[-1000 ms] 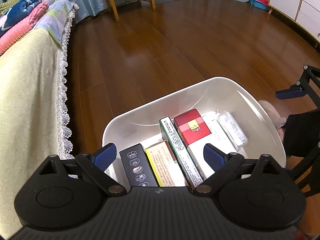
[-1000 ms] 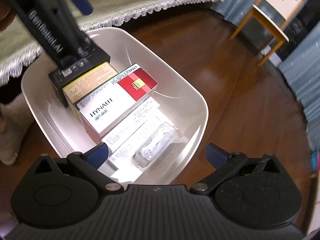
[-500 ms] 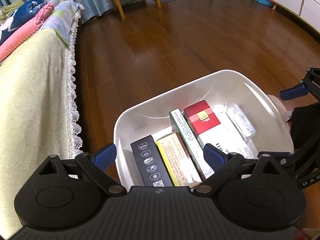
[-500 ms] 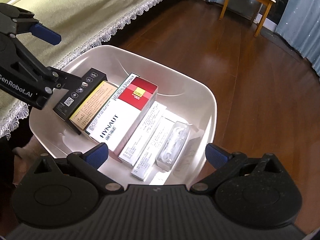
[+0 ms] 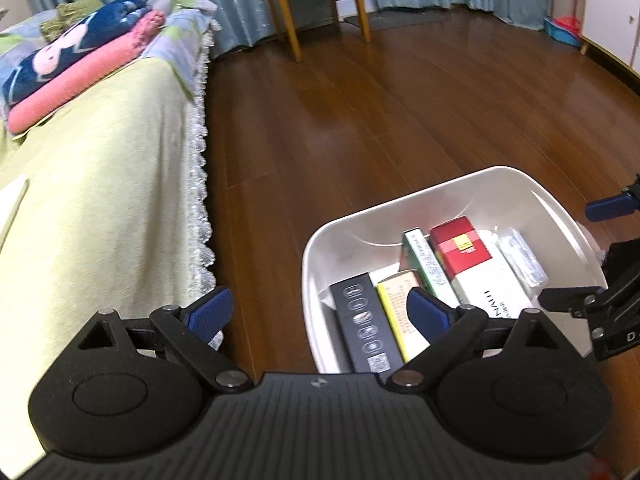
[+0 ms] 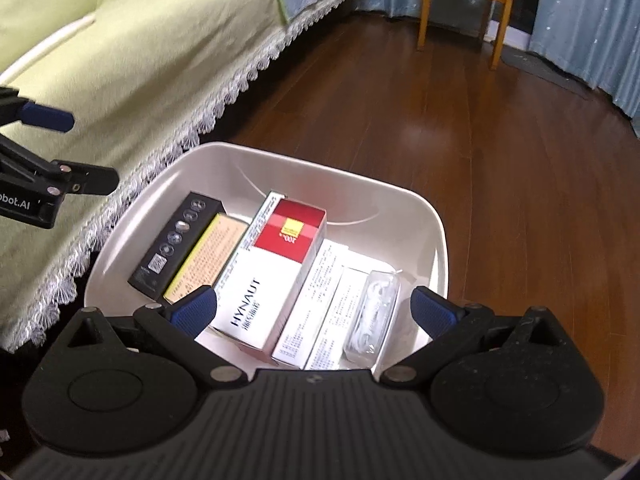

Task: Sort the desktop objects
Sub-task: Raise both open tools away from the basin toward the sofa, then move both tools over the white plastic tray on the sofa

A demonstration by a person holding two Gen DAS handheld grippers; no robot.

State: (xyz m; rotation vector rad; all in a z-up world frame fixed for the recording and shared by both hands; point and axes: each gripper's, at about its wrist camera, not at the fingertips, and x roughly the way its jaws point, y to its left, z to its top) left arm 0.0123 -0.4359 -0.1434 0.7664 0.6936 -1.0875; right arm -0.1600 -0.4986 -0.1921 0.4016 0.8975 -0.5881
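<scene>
Your left gripper (image 5: 318, 312) has its blue-padded fingers (image 5: 211, 313) spread wide apart, with nothing between them. One pad sits over the lace edge of the green cover (image 5: 100, 208); the other hangs over the near end of the white bin (image 5: 472, 184), at about 2 o'clock in that view. Your right gripper (image 6: 314, 312) is just as wide apart and empty, its fingers (image 6: 196, 312) hovering over the near rim of the same bin without touching the contents.

Inside the bin, seen from the right wrist, the boxes lie side by side. At 10 o'clock is a black box (image 6: 174, 242), beside it a yellow box (image 6: 208, 256), then a green-edged box (image 6: 256, 222), mostly hidden. Next stands the red-and-white box (image 6: 276, 276), printed HYNAUT, higher than its neighbours. Toward 2 o'clock lie two flat white boxes (image 6: 320, 300) and a clear packet of earphones (image 6: 374, 312) against the bin's wall.

The bin rests on the dark wooden floor (image 6: 520, 140), just beside the covered furniture. Farther off at 12 o'clock are a wooden chair (image 6: 466, 4) and blue curtains (image 6: 592, 20); folded blankets (image 5: 80, 64) lie at 10 o'clock in the left view.
</scene>
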